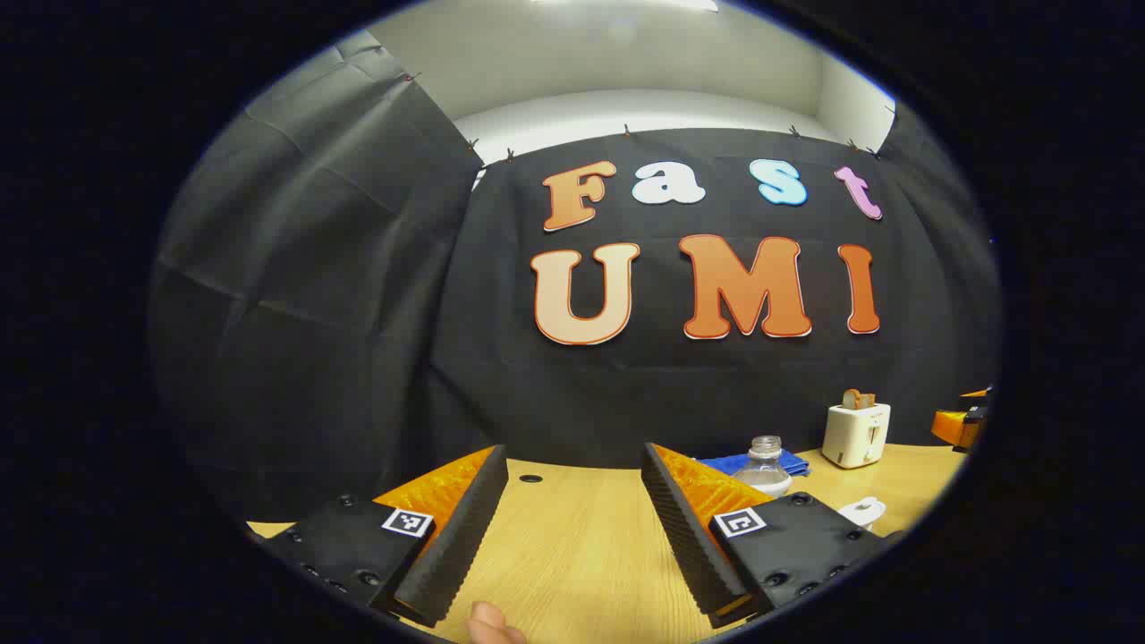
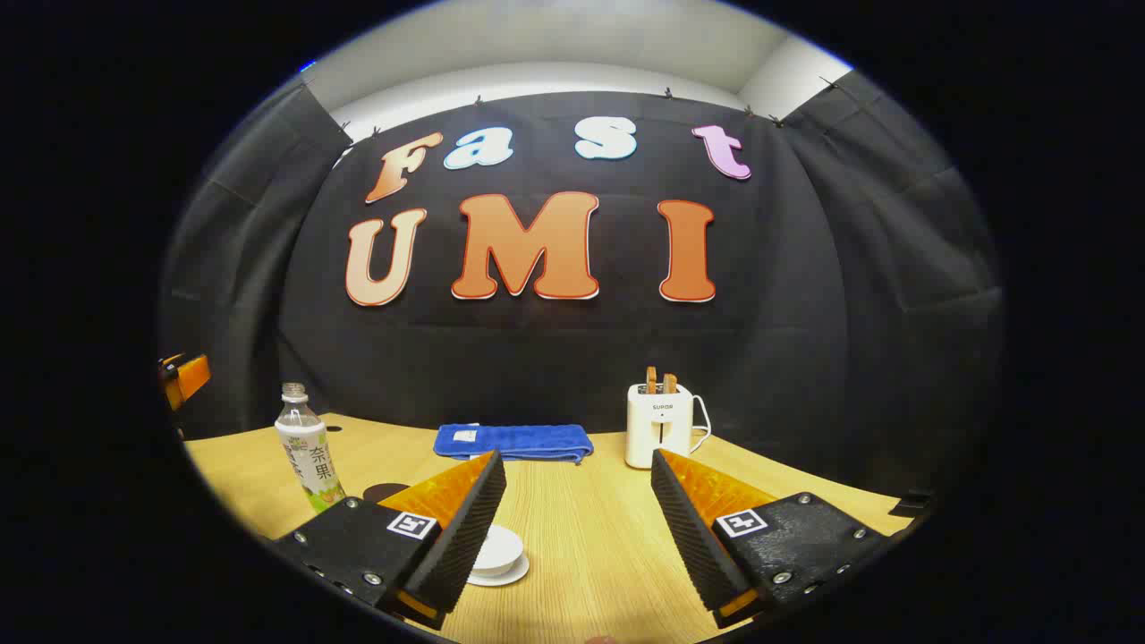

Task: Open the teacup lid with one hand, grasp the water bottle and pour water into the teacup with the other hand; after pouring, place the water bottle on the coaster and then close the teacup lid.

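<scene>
The water bottle (image 2: pixel 309 452), clear with a pale label, stands upright at the left in the right gripper view. A dark round coaster (image 2: pixel 386 490) lies just beside its base. The white teacup (image 2: pixel 497 553), lid on and set on a saucer, sits half hidden behind one finger of my right gripper (image 2: pixel 578 461), which is open and holds nothing. In the left gripper view my left gripper (image 1: pixel 573 454) is open over bare wood. The bottle's top (image 1: pixel 767 465) pokes up behind its right finger, and the teacup (image 1: pixel 863 512) lies farther right.
A folded blue towel (image 2: pixel 514 441) lies at the back of the wooden table (image 2: pixel 581 537), with a white toaster (image 2: pixel 660 426) holding toast to its right. The other gripper's orange body (image 2: pixel 183 376) peeks in at the far left. A fingertip (image 1: pixel 492 626) shows at the bottom edge.
</scene>
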Demonstrator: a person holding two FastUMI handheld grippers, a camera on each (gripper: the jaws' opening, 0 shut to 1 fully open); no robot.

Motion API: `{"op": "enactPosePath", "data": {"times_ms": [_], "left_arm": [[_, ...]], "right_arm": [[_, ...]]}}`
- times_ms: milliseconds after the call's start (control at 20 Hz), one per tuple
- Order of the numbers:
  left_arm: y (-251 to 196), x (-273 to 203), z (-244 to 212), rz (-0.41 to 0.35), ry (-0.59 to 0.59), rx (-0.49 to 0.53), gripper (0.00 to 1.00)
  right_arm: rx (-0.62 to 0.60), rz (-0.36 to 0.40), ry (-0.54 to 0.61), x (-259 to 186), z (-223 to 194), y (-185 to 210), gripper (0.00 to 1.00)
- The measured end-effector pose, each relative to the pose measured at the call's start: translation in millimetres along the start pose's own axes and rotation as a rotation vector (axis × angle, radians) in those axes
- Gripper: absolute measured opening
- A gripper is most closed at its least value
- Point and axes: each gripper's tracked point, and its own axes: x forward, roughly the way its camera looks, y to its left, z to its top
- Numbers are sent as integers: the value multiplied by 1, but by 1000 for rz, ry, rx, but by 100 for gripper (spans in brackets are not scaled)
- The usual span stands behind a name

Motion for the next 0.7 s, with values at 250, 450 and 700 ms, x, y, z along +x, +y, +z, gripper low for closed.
{"op": "enactPosePath", "data": {"times_ms": [250,450,700], "left_arm": [[-14,3,-13,-25,15,-23,98],[-9,5,-20,-6,41,-30,98],[-18,7,-32,-30,77,-32,98]], "right_arm": [[13,21,37,2,-11,7,98],[25,16,53,3,-15,3,98],[38,25,87,5,-25,8,98]]}}
